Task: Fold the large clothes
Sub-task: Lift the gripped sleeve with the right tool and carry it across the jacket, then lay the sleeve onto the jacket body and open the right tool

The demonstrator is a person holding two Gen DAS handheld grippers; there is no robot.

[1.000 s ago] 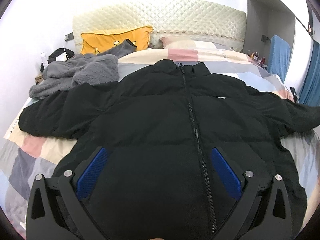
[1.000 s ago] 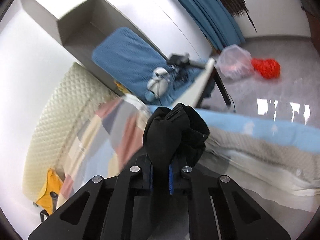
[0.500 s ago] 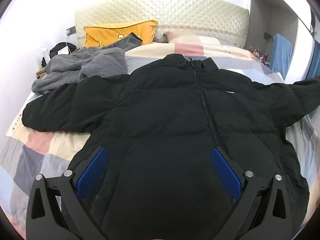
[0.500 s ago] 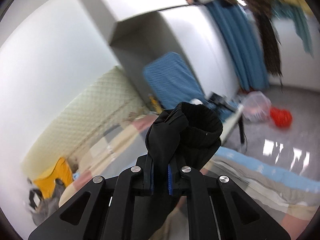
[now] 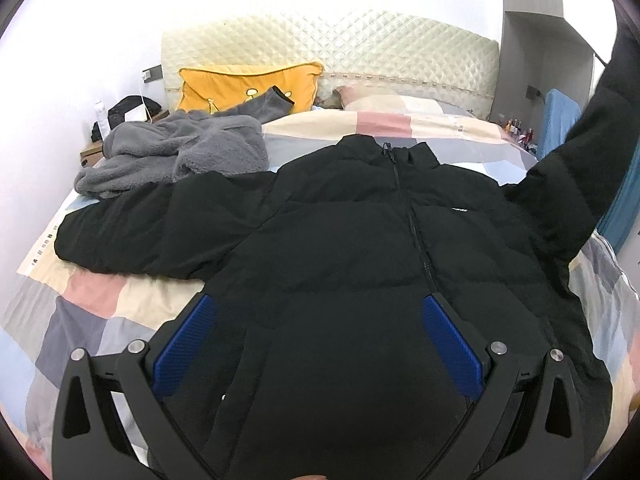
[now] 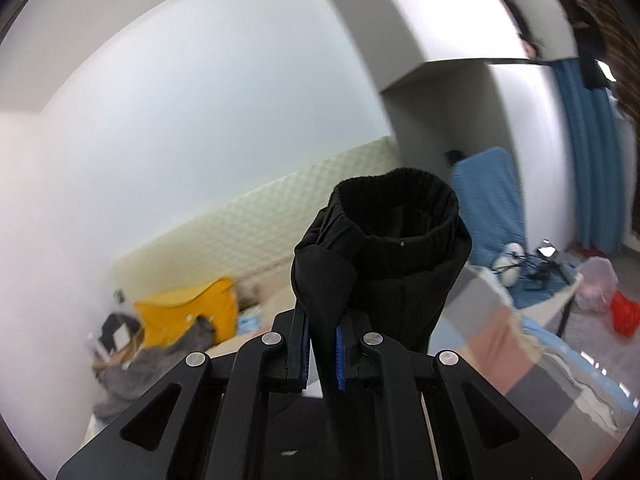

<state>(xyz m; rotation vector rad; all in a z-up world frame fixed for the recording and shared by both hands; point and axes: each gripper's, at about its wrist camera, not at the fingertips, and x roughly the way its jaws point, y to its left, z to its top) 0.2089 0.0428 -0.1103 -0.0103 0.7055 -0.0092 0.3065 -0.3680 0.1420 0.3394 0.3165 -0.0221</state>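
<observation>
Black puffer jacket [image 5: 360,248] with a front zip lies face up across a pastel patchwork quilt [image 5: 100,304] on the bed, its collar toward the cream quilted headboard [image 5: 340,52]. At far left, beyond the bed's edge, sits a small cluttered bedside stand [image 5: 120,116], and next to it a grey fleece garment [image 5: 180,152] is heaped on the quilt, touching the jacket's outstretched sleeve [image 5: 132,232]. Behind the fleece, a mustard-yellow cushion [image 5: 248,86] leans on the headboard. Nearer the camera, the left gripper [image 5: 316,336] hangs above the jacket's lower body with its blue-padded fingers [image 5: 184,340] spread wide, nothing between them. Further right, the jacket's other sleeve [image 5: 580,168] rises off the bed toward the upper right edge of the left view. In the right wrist view, the right gripper [image 6: 322,356] is closed tightly on a pinch of this sleeve's fabric just below its elastic cuff [image 6: 400,216], which stands open-mouthed above the fingers. Off to the right are a blue towel-covered object [image 6: 488,200] and blue curtains [image 6: 588,152].
</observation>
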